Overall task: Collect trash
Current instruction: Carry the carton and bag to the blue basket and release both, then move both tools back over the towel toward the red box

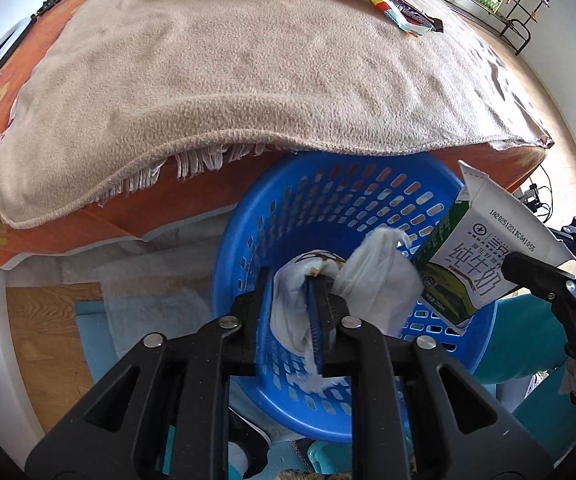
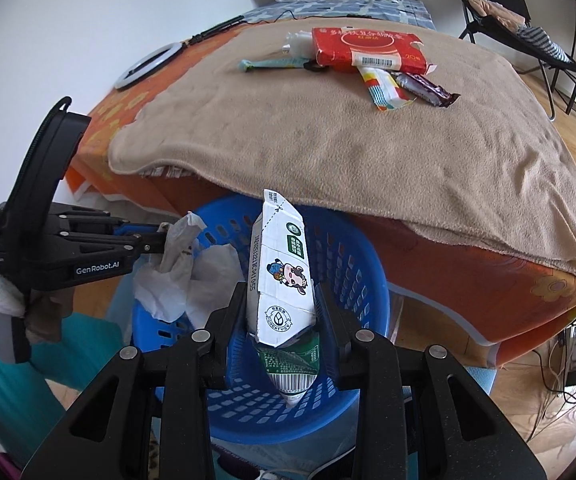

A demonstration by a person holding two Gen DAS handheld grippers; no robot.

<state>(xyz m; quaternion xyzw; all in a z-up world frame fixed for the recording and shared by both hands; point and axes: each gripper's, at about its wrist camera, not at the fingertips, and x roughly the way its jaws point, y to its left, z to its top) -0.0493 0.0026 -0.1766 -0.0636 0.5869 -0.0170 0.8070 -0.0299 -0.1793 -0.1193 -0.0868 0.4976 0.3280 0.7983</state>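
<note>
I have two pieces of trash in hand, both hanging over the open mouth of the blue basket (image 2: 371, 280) that stands on the floor against the side of the bed. My right gripper (image 2: 280, 312) is closed across the flattened milk carton (image 2: 284, 276), gripping it by its broad faces near the middle so the folded top points away from me and the green end droops toward the basket's inside. My left gripper (image 1: 295, 312) is pinched almost fully together on a crumpled, stained white tissue (image 1: 371, 280), whose loose folds spill out to either side of the fingers; the right view shows it sitting just above the basket's near rim. I judge both are held here so that opening the jaws would let them fall straight in. The basket's perforated wall looks bare inside as far as I can see. Farther out, on the tan blanket (image 2: 367, 144) covering the bed, more items wait: a red box (image 2: 367, 50), a dark snack wrapper (image 2: 427, 88), a striped packet (image 2: 383, 88) and a teal tube (image 2: 272, 65).
</note>
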